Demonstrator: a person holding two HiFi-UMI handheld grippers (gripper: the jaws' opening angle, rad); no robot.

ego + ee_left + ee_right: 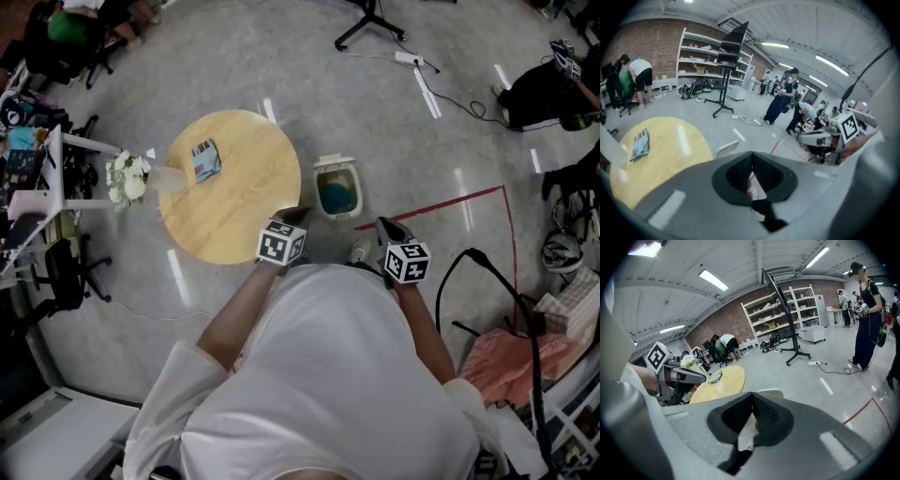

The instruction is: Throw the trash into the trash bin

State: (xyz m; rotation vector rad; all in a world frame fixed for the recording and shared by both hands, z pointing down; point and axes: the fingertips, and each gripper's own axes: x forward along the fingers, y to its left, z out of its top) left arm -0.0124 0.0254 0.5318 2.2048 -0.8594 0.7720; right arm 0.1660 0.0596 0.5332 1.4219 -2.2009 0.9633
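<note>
Both my tongs are pinched fully closed with nothing in them: left tongs (293, 217) at about 11 o'clock over the near edge of the round worktop (239, 192), right tongs (390, 230) at 1 o'clock over the floor. The trash bin (335, 165) sits open at 12, just beside the worktop. The trash, a blue packet (205, 159), lies farther out on the worktop around 10 o'clock.
</note>
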